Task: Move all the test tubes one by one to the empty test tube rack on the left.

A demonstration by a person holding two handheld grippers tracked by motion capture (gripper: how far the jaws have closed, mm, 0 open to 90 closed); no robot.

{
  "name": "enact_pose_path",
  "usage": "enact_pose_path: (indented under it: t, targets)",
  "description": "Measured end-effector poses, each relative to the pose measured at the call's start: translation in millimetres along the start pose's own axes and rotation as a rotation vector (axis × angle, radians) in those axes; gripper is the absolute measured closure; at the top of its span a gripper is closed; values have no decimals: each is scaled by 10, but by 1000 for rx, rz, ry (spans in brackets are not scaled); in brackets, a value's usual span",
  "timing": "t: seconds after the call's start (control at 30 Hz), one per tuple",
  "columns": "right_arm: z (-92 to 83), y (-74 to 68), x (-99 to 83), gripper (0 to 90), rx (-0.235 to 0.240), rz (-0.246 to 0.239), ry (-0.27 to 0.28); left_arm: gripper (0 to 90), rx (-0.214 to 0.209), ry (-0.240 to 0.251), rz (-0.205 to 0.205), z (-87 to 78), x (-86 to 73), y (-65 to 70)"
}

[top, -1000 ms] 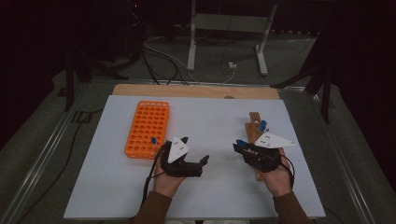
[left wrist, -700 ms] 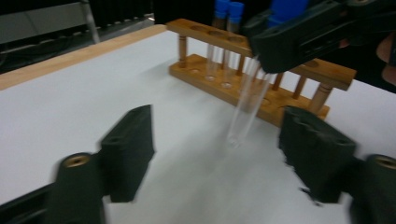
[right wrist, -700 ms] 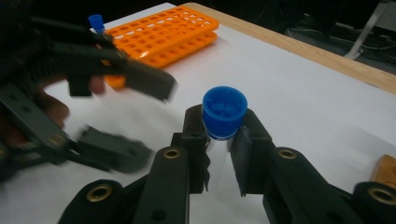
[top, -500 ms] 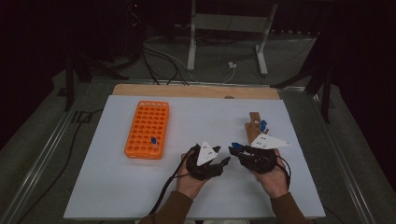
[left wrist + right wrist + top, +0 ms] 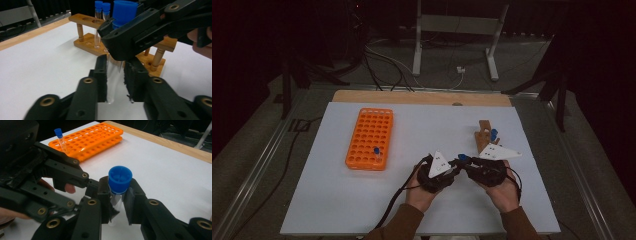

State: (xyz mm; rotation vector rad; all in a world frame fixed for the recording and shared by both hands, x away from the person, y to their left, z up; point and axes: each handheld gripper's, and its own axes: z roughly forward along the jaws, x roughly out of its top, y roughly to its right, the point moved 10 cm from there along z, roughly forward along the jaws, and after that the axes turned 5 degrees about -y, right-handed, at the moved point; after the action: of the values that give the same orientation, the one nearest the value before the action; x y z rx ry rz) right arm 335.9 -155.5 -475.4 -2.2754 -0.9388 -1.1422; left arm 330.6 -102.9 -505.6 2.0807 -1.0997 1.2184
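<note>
The right hand-held gripper (image 5: 117, 202) holds one capped test tube (image 5: 119, 185) just below its blue cap, near the middle of the counter's (image 5: 362, 200) front edge. The left hand-held gripper (image 5: 115, 77) has just been closing; its jaws now stand narrow on the lower glass of the same tube, so both grippers clamp one tube at two heights.

Risks, as a judgement:
- Both grippers grip rigid glass. Any twist or pull by one hand against the other could crack the tube or lever it out of a pad.
- If the right hand-held gripper lets go before the left grip is secure, the smooth glass may slip downward and strike the counter.
- The left grip sits low on the tube; a top-heavy capped tube may tilt once freed.

Count:
- Hand-held grippers: two.
- Test tubes: four visible. One is held, one stands in the orange rack (image 5: 369, 137) near its front right corner, and two stand in the wooden rack (image 5: 130, 47).
- Racks: two. The orange rack lies toward the counter's left edge, the wooden rack toward the right edge.
</note>
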Motion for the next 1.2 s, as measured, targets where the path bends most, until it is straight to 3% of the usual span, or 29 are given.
enact_pose_path:
  t: [0.2, 0.5, 0.83, 1.03, 1.2]
  targets:
    - [-3, 0, 2, 756, 9, 4, 0, 782, -7, -1, 13, -4, -5, -1]
    - [-101, 64, 55, 459, 16, 31, 30, 784, 26, -29, -21, -26, -47, -161]
    - [-196, 234, 73, 155, -63, 64, 69, 785, 61, -8, -67, -215, -22, -335]
    - [-245, 321, 62, 31, -86, 74, 82, 785, 78, 4, -82, -377, -22, -432]
    - [-250, 367, 38, 0, -92, 83, 82, 785, 94, 18, -101, -511, -29, -529]
